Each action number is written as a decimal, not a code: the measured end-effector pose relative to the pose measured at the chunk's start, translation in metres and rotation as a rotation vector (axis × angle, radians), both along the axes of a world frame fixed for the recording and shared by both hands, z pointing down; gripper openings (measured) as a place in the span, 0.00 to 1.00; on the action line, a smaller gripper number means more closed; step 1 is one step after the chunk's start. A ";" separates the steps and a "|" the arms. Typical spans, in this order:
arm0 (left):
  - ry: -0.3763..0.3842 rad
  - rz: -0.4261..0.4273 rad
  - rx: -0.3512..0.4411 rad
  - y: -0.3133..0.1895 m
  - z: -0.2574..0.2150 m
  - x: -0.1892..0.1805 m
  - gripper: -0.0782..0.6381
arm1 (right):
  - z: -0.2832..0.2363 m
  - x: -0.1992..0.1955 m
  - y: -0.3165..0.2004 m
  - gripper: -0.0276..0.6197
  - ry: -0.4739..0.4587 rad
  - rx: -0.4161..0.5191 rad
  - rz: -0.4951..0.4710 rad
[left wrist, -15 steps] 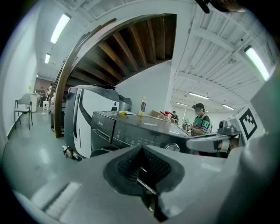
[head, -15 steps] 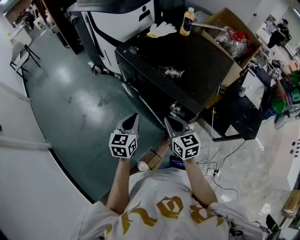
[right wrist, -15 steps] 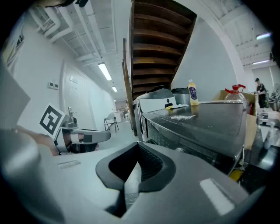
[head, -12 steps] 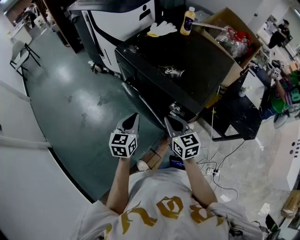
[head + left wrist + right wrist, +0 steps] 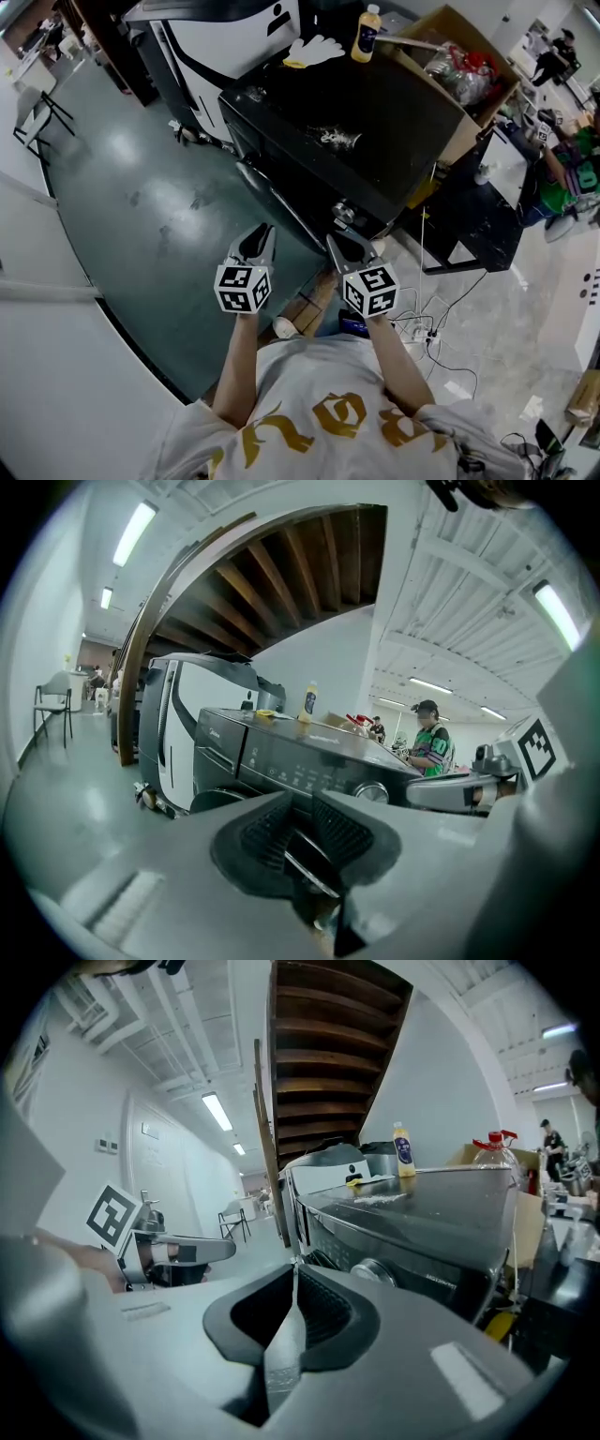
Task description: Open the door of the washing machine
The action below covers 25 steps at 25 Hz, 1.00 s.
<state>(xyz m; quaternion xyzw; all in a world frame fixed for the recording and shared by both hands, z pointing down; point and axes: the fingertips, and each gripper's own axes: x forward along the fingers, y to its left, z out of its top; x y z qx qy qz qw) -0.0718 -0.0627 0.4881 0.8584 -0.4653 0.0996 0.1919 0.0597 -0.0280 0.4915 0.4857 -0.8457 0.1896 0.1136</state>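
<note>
2 grippers up front, left gripper (image 5: 262, 232) jaws a narrow slit apart, empty, right gripper (image 5: 334, 242) jaws pressed together, empty, dark washing machine (image 5: 394, 122) near, door (image 5: 270, 199) closed

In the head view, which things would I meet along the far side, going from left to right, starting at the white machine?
white machine → white glove → yellow bottle → cardboard box

Washing machine door (image 5: 217, 799) largely hidden behind the body of the left gripper (image 5: 302, 803)
</note>
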 end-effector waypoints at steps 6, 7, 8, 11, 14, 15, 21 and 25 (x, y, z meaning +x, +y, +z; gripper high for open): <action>0.016 0.010 -0.067 -0.007 0.019 0.008 0.24 | 0.006 0.005 0.001 0.18 -0.028 -0.026 0.007; 0.018 0.012 -0.081 -0.009 0.024 0.011 0.24 | 0.007 0.006 0.000 0.18 -0.024 -0.030 0.007; 0.018 0.016 -0.095 -0.012 0.029 0.014 0.24 | 0.009 0.008 0.000 0.18 -0.019 -0.036 0.007; 0.007 0.024 -0.144 -0.022 0.048 0.025 0.26 | 0.018 0.016 -0.001 0.16 -0.010 -0.052 0.009; 0.006 0.023 -0.202 -0.031 0.070 0.037 0.28 | 0.029 0.020 0.000 0.17 -0.004 -0.073 -0.004; 0.009 0.021 -0.223 -0.034 0.077 0.040 0.28 | 0.032 0.020 0.000 0.17 -0.002 -0.081 -0.010; 0.005 0.004 -0.326 -0.046 0.118 0.065 0.28 | 0.044 0.019 0.003 0.18 -0.004 -0.107 -0.057; 0.031 0.000 -0.409 -0.049 0.142 0.083 0.33 | 0.053 0.022 0.004 0.18 0.004 -0.138 -0.069</action>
